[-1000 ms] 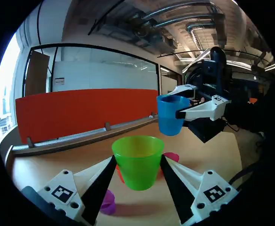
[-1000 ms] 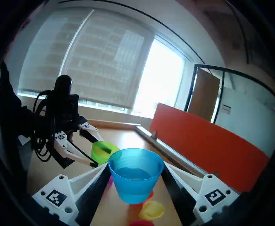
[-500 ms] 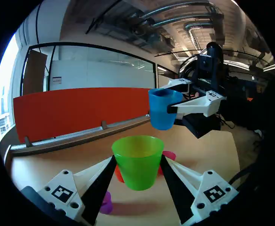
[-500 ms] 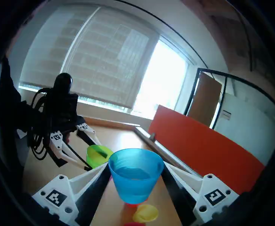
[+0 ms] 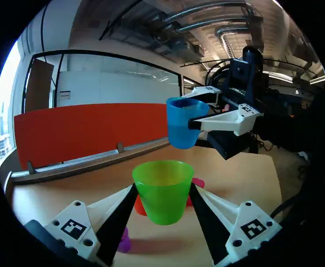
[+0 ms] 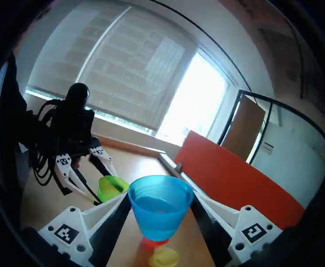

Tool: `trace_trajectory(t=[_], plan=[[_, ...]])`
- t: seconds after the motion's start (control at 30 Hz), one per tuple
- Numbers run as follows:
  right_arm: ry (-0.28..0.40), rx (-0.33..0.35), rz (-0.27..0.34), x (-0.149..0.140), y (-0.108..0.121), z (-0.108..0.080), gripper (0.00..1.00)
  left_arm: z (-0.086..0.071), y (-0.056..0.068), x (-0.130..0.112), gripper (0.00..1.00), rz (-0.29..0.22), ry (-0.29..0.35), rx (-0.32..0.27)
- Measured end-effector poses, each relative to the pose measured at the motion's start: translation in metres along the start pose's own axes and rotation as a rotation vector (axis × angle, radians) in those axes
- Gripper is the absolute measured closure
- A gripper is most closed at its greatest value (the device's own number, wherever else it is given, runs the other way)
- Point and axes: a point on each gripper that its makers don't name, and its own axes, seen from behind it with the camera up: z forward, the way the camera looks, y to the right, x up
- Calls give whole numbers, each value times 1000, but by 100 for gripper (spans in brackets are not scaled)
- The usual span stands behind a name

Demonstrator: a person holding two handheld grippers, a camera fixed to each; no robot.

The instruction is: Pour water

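Two cups are in play. In the left gripper view, the left tongs [image 5: 163, 187] pinch a green cup [image 5: 163, 198] by its sides, upright with its mouth open, seemingly held above the desk [image 5: 251, 178]. It looks empty, so I judge it the receiver. Higher up and a little beyond its rim hangs a blue cup [image 5: 180, 124], clamped between the right tongs [image 5: 190, 111] and close to upright. A darker band in its lower half suggests water. Held that high and near, it seems poised so that a tilt would send a stream downward, but nothing flows yet. Behind the green cup, a red cup [image 5: 139, 207] and a pink cup [image 5: 199, 182] sit on the desk, with a purple cup [image 5: 125, 242] toward the near edge.

In the right gripper view, the right tongs press both sides of the blue cup [image 6: 160, 218], and water [image 6: 156, 205] lies level inside. The green cup [image 6: 110, 188] is lower and to the left, apart from it, between the left tongs. A yellow cup [image 6: 163, 257] sits on the desk below. Pouring, I judge, calls for bringing the blue rim over the green mouth first, or water hits the desk.
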Motion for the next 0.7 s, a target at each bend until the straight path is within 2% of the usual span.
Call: trace_trajectory(t=[0.7], plan=[[9,-11,-119,9,7,12,9,-1,8,-1,17,6,5,-29]])
